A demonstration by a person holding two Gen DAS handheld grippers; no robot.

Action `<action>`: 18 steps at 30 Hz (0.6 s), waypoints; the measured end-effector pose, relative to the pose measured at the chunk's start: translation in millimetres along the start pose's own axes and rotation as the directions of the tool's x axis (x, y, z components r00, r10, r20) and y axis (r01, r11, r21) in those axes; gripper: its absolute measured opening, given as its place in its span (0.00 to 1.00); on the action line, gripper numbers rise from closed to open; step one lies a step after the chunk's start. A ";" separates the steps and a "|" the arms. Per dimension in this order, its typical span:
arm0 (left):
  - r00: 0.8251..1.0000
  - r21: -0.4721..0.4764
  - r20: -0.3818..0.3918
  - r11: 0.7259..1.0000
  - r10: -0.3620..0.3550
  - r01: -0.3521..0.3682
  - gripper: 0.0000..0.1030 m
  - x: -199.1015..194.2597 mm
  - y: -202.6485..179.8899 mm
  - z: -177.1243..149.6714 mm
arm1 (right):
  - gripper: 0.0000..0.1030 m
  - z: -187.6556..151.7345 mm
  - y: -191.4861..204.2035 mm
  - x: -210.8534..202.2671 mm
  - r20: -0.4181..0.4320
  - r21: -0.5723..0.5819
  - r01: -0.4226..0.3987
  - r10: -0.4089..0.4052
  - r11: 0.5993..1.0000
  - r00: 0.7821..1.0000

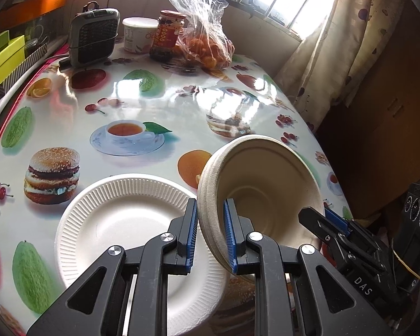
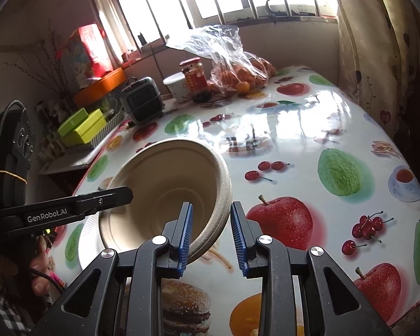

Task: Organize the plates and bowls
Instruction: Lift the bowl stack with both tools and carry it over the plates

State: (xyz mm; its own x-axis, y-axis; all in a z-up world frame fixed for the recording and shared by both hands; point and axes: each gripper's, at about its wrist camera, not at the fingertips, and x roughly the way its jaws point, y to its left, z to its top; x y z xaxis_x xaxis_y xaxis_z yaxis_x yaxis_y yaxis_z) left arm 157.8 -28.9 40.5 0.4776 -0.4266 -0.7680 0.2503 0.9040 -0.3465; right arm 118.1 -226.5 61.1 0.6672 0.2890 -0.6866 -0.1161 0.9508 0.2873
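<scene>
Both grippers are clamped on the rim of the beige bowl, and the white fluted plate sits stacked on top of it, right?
Not quite. The white fluted plate lies on the table under the tilted beige bowl, not on top, per the left wrist view. Both grippers do grip its rim.

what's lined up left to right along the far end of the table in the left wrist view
small grey heater → white tub → jar with a red label → clear bag of oranges

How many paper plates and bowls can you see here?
2. A beige bowl is held tilted above the table by both grippers at its rim. A white ridged plate lies flat on the table, just left of the bowl. The thick rim may hide nested bowls.
</scene>
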 end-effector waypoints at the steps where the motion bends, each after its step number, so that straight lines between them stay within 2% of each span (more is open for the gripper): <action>1: 1.000 -0.003 0.002 1.000 0.005 -0.005 0.19 -1.1 2.1 -0.2 | 0.26 0.4 2.4 1.1 -0.002 -0.007 -0.003 0.003 1.000 1.000; 18: 0.999 -0.060 0.027 0.998 0.035 -0.033 0.19 -14.2 31.8 -4.3 | 0.26 2.0 29.7 19.0 -0.037 -0.065 -0.046 0.044 0.997 0.998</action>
State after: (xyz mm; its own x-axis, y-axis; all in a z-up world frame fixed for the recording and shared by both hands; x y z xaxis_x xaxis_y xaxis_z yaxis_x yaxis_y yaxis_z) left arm 155.4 6.0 38.0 0.5089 -0.3953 -0.7646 0.1833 0.9177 -0.3525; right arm 128.9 -193.0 57.9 0.6337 0.3341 -0.6977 -0.1941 0.9417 0.2747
